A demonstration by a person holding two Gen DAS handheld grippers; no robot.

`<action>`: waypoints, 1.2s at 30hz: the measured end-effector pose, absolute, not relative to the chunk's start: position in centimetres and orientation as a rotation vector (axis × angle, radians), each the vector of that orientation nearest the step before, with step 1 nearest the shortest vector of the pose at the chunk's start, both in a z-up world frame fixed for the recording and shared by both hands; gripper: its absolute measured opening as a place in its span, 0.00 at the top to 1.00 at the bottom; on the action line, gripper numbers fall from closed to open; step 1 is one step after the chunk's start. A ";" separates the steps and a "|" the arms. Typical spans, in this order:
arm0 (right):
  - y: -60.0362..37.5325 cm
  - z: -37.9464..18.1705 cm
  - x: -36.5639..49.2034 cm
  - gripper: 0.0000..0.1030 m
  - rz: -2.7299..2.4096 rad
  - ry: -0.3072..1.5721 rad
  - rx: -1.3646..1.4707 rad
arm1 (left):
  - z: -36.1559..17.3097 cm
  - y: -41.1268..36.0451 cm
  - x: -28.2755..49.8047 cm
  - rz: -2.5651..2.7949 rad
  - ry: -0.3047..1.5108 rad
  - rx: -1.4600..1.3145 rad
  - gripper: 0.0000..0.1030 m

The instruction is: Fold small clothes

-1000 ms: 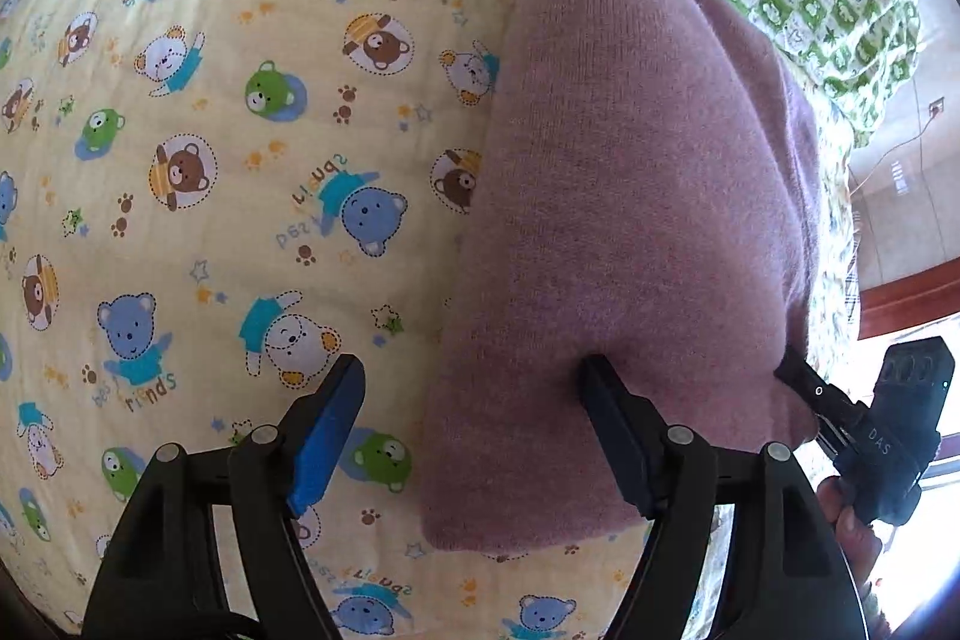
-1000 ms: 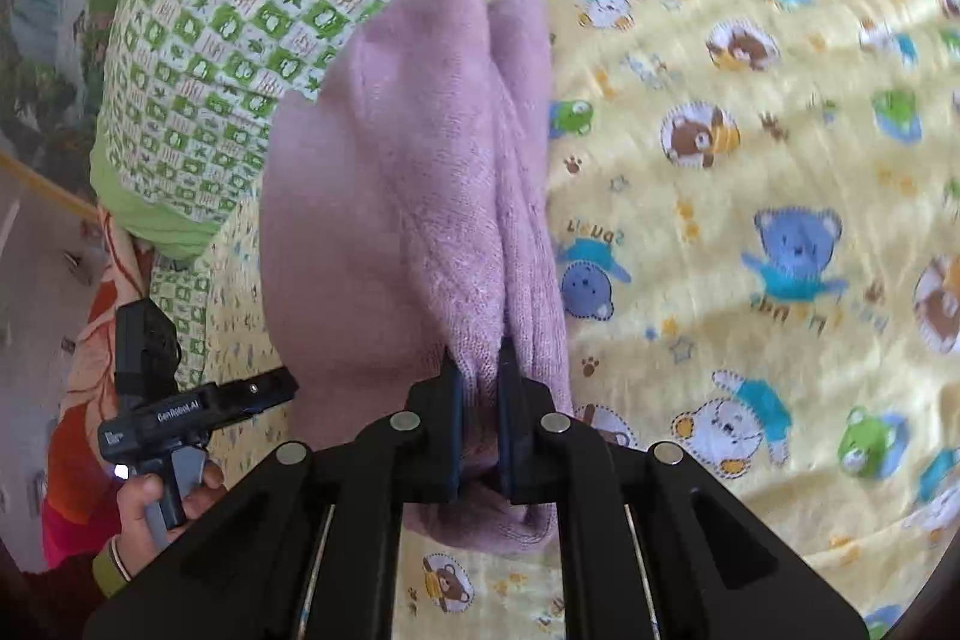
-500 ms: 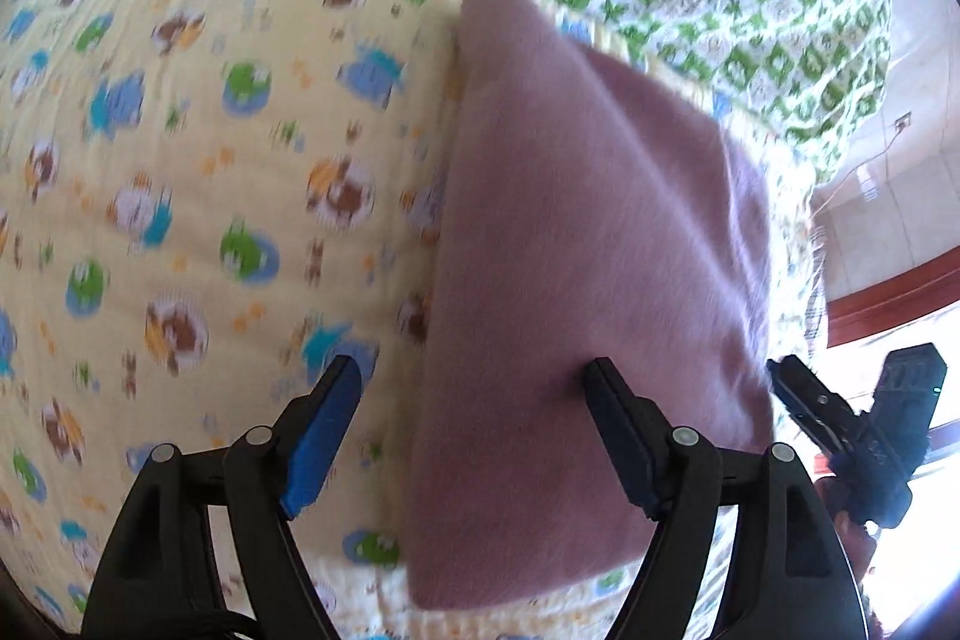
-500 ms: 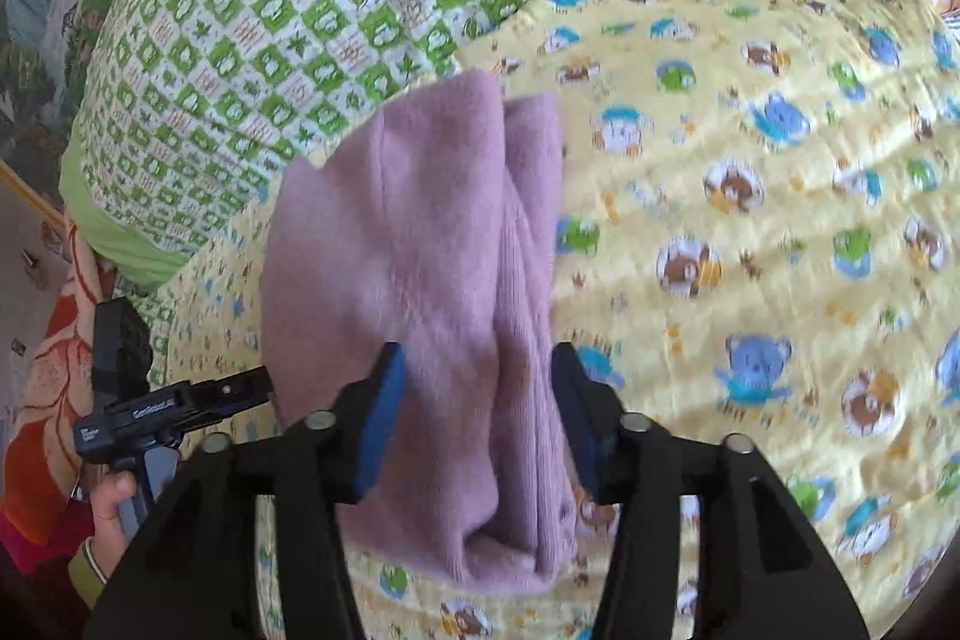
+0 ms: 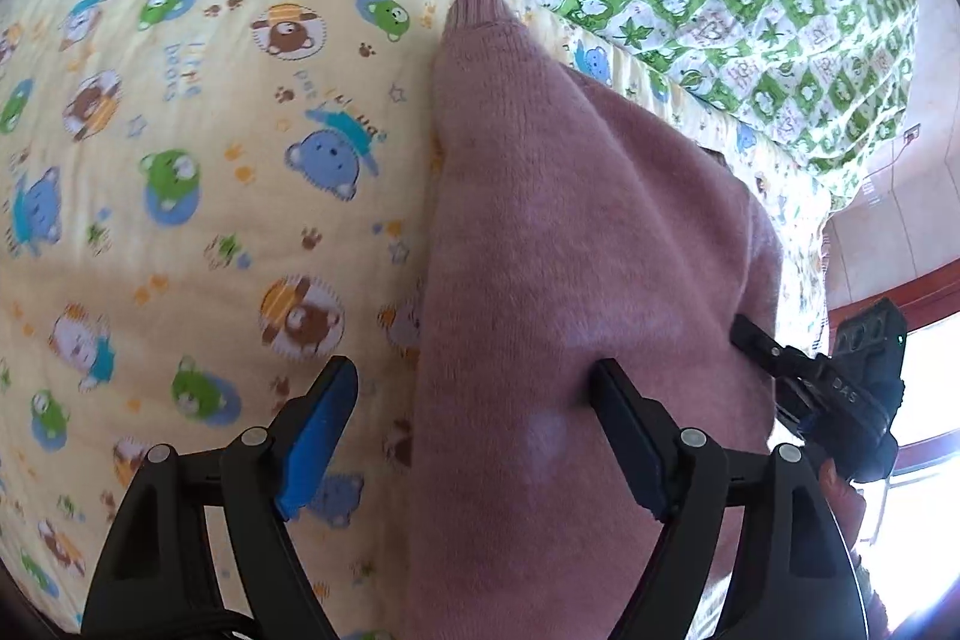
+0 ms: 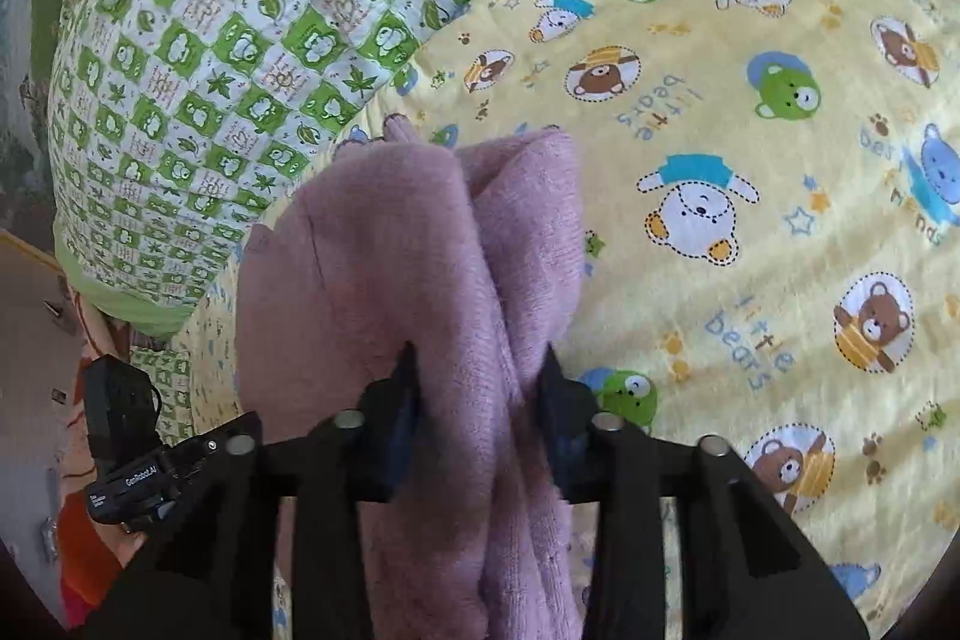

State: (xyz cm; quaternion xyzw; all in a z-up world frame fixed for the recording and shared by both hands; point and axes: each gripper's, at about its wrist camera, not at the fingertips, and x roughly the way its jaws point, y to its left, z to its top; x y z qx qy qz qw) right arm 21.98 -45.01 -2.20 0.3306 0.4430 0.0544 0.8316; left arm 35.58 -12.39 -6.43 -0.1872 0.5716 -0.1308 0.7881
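pink sweater [image 6: 384,292] between right gripper [image 6: 480,376] jaws

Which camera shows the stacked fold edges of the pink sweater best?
The right wrist view: the pink sweater faces it edge-on, so the layers show as separate folds running between the right gripper fingers. The left wrist view shows only its flat knitted top face.
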 end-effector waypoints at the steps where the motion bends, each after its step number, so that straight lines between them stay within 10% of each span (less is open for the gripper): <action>1: -45.4 -2.4 21.8 0.71 0.118 0.928 0.726 | -6.7 -12.5 35.9 -0.281 1.234 -0.406 0.21; 8: -45.8 -2.7 20.7 0.68 0.126 0.884 0.809 | -7.2 -11.9 35.4 -0.277 1.248 -0.442 0.17; 13: -45.6 -1.3 19.1 0.29 0.101 0.884 0.762 | -7.5 -11.2 33.0 -0.283 1.265 -0.518 0.17; 15: -45.3 -1.1 18.4 0.27 0.127 0.882 0.744 | -7.9 -11.3 31.8 -0.286 1.271 -0.544 0.15; 23: -43.1 -3.6 17.7 0.27 0.197 0.965 0.663 | -9.7 -13.0 30.6 -0.265 1.302 -0.591 0.07; 30: -43.2 -4.6 18.4 0.61 0.282 0.947 0.733 | -8.5 -15.1 31.1 -0.329 1.253 -0.548 0.46; 36: -42.5 -2.4 16.9 0.67 0.300 0.891 0.746 | -5.3 -14.2 29.6 -0.375 1.164 -0.552 0.60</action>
